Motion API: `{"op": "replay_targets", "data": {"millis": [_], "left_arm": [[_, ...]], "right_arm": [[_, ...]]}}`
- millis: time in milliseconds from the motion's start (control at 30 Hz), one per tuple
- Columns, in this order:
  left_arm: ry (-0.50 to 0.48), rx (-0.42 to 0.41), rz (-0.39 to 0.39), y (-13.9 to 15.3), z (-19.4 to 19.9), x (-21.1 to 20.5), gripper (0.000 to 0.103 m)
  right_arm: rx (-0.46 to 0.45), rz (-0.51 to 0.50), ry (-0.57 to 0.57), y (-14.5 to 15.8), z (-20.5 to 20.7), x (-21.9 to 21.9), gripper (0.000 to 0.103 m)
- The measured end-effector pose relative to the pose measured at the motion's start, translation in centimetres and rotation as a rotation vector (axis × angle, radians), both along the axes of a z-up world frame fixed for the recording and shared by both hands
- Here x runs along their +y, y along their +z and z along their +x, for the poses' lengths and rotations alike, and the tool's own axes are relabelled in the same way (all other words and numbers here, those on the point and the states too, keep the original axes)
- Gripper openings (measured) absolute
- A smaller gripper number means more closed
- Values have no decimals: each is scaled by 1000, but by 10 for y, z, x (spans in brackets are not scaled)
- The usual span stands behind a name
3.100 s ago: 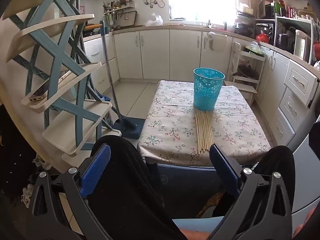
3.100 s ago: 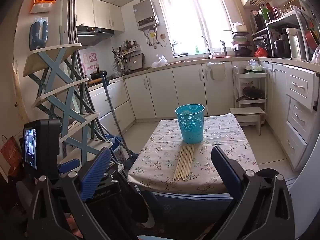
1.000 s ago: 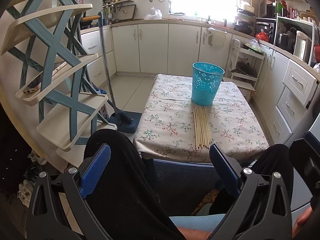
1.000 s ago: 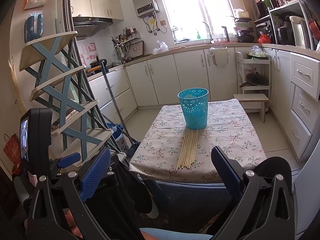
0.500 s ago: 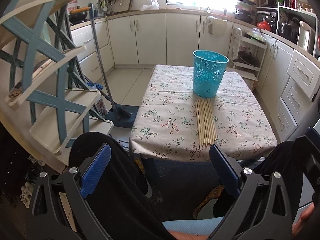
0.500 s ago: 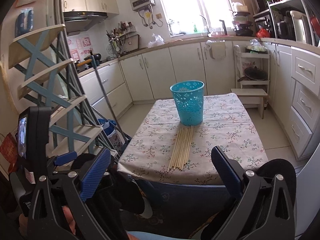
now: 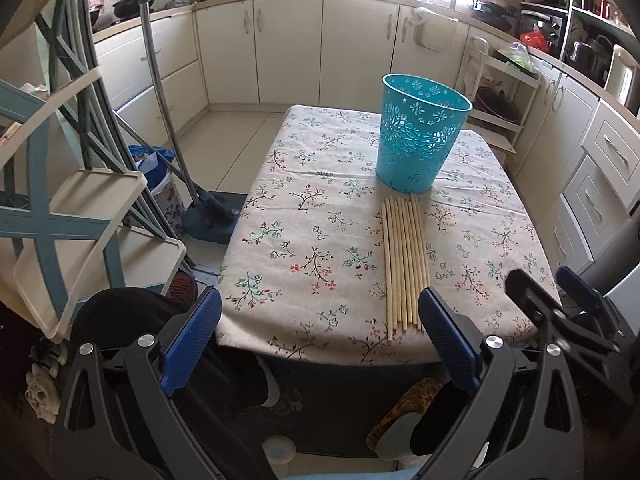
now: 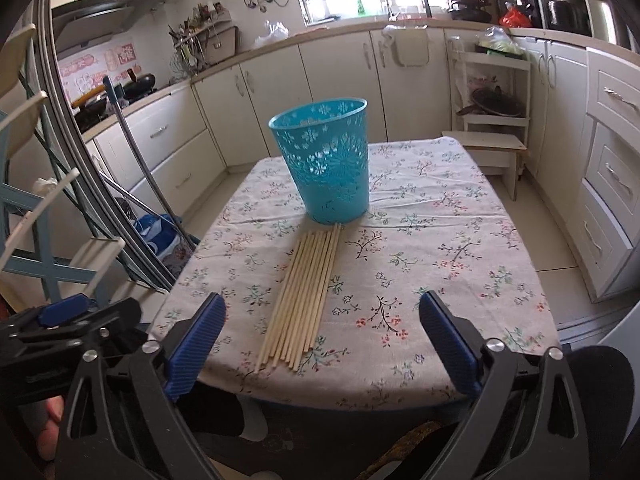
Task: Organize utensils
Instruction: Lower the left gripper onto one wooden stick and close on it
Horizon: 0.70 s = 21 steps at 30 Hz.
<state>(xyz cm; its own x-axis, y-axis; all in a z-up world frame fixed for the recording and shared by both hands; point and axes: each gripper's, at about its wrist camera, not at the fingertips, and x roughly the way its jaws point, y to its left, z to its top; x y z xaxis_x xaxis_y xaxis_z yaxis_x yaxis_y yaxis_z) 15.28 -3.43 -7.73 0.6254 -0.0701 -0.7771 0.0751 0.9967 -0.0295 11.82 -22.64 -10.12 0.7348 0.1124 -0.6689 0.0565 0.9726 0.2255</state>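
Note:
Several pale wooden sticks (image 7: 404, 264) lie side by side on the floral tablecloth (image 7: 312, 216), running from the near edge to the foot of a teal perforated basket (image 7: 420, 140), which stands upright. My left gripper (image 7: 318, 308) hovers open over the table's near edge, left of the sticks' near ends. In the right wrist view the sticks (image 8: 306, 296) and basket (image 8: 324, 164) lie straight ahead. My right gripper (image 8: 322, 312) is wide apart, its jaws closing, above the sticks' near ends and holding nothing.
A blue-and-cream shelf rack (image 7: 60, 208) and a mop (image 7: 168, 128) stand left of the table. Cream cabinets (image 7: 600, 168) line the right side and back. A low white stool (image 8: 488, 144) sits beyond the far right corner. A person's dark-clad legs (image 7: 132, 320) are below.
Both grippers have moved forward and down toward the table's near edge, so the sticks and basket look larger. The sticks and basket have not moved.

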Motion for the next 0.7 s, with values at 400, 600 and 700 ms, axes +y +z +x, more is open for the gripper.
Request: {"op": "replay_targets", "data": {"millis": [400,600,700], "left_arm": [[15,103,-40,-38,51,-3,95],[24,126,-45,-49,74,-10,95],[23,134,-47,-54,86,-16,95]], "right_arm": [[200,54,25,-86,125,-10,28],[226,26,34,-104,160,-12,23],[216,-15,51,-105,165,-10,21]]}}
